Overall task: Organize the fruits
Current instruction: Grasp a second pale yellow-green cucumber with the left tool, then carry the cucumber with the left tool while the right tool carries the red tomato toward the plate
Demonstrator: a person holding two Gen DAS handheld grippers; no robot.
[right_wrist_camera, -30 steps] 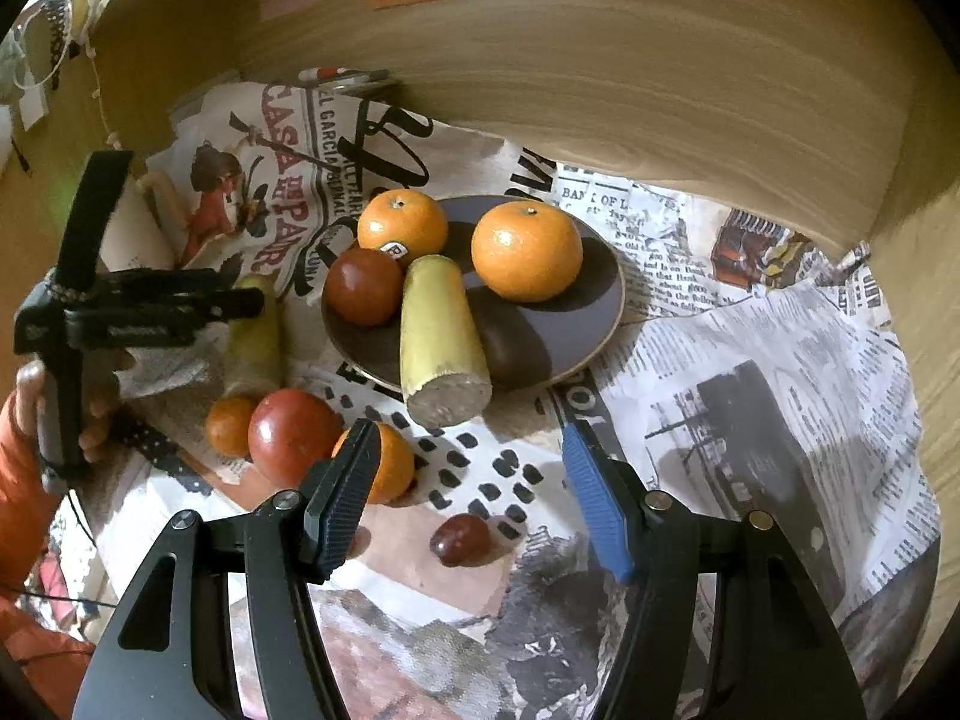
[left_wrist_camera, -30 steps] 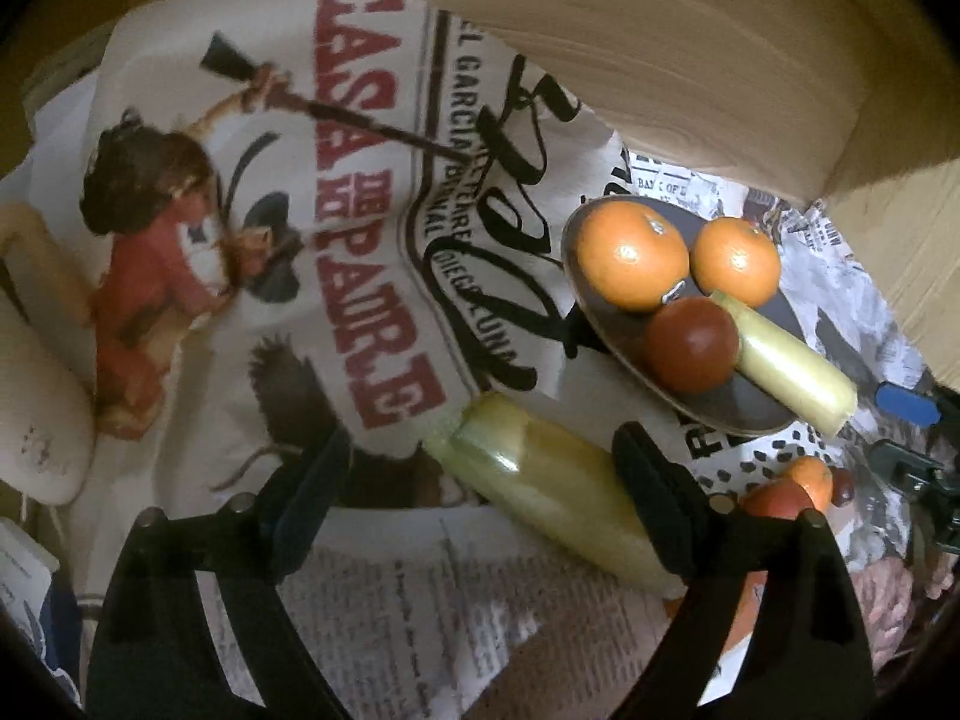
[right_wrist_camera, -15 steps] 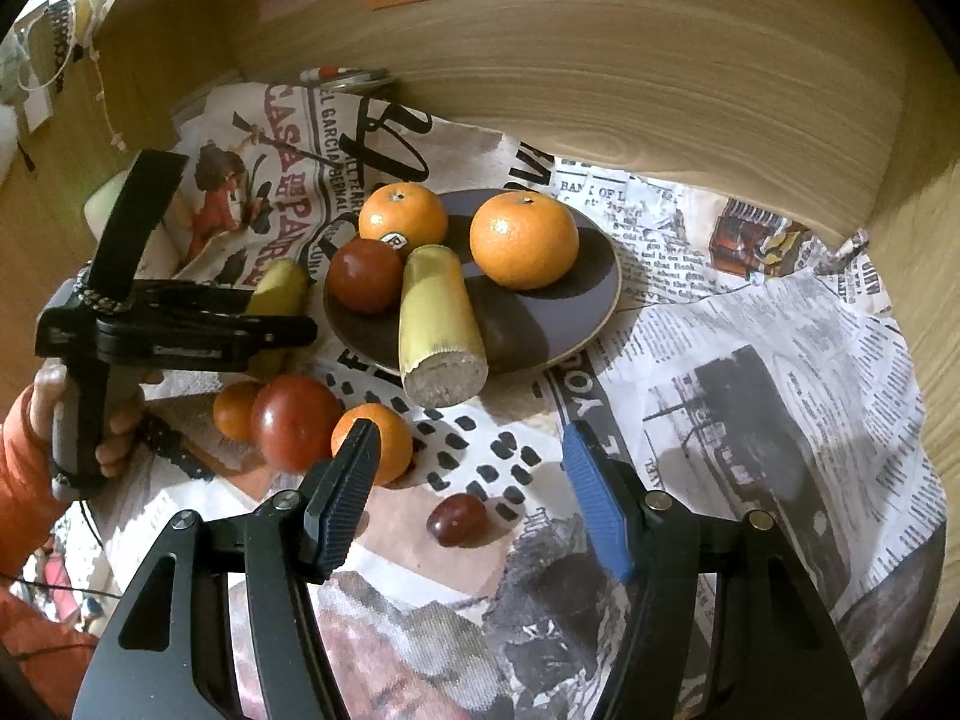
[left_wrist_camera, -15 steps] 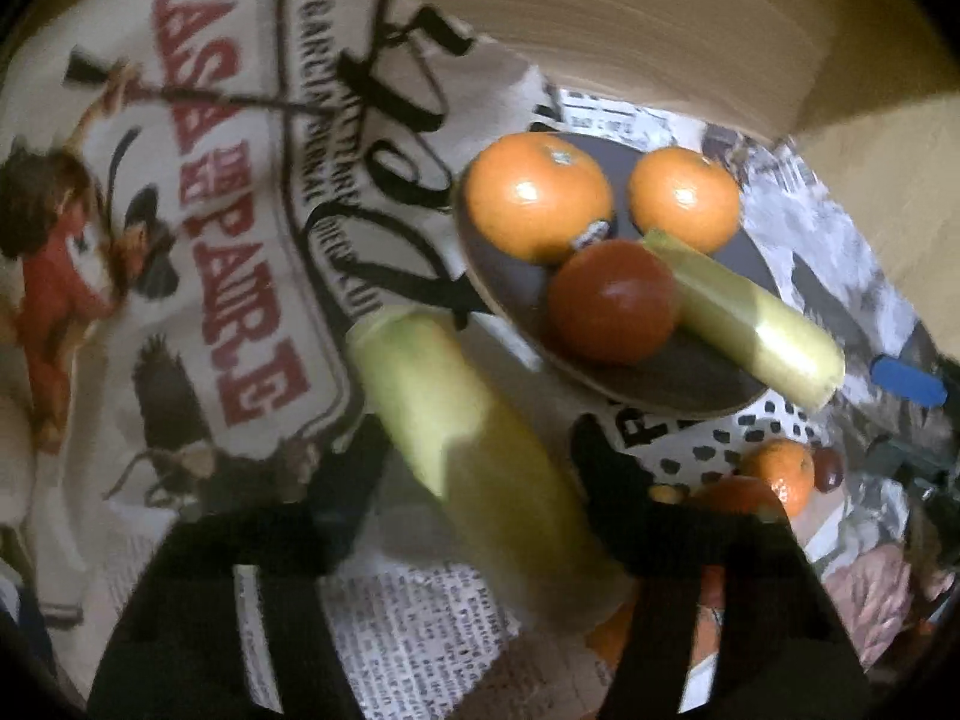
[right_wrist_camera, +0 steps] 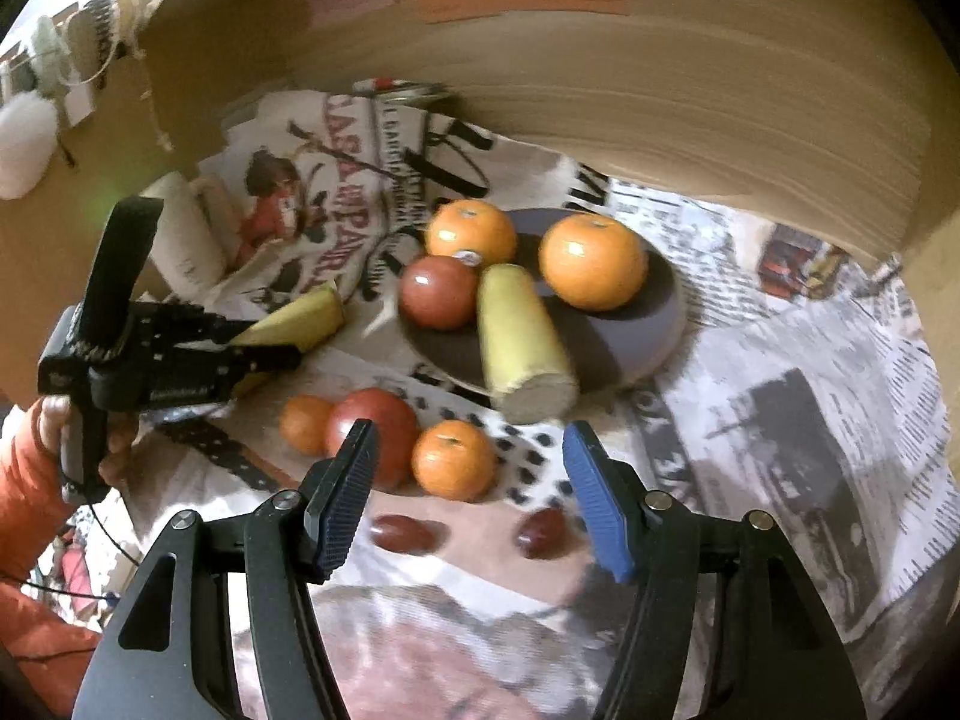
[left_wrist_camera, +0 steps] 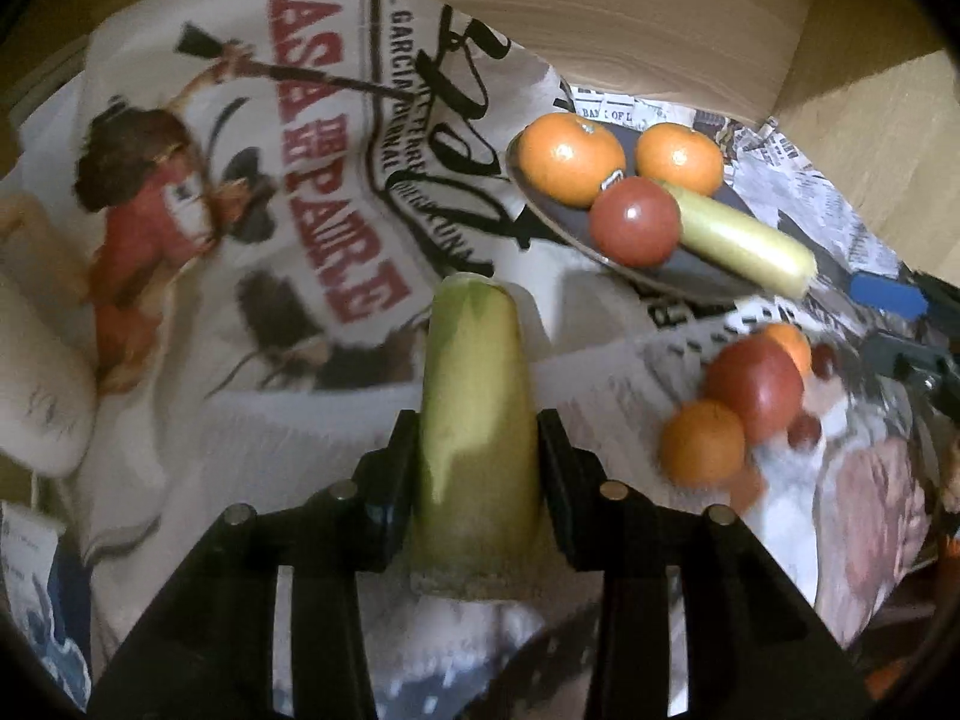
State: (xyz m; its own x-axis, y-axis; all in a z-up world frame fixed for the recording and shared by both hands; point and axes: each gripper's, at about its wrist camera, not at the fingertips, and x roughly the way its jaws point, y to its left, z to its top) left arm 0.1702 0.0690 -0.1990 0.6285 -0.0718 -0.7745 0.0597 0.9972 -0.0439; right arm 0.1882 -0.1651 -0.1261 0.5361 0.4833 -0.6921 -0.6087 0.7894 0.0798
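Banana piece, yellow-green and cut flat at its near end, lies lengthwise between the pads of our left claw in the left wrist view. The jaws are closing, and both pads already sit against its flanks, so we read it as gripped. It looks light and stiff enough to lift, but soft under the peel, so we judge a gentle squeeze at mid-length is best. A hard pinch would bruise it. Beyond it the plate carries two oranges, a tomato and a second banana piece.

From the right wrist view, our right claw hangs released with nothing between its pads, above the newspaper-covered desk. The left claw holds the banana piece tilted, just beside the plate's left rim. Loose fruit lies near: a tomato, two small oranges and two dark red pieces. These are round and likely to roll.
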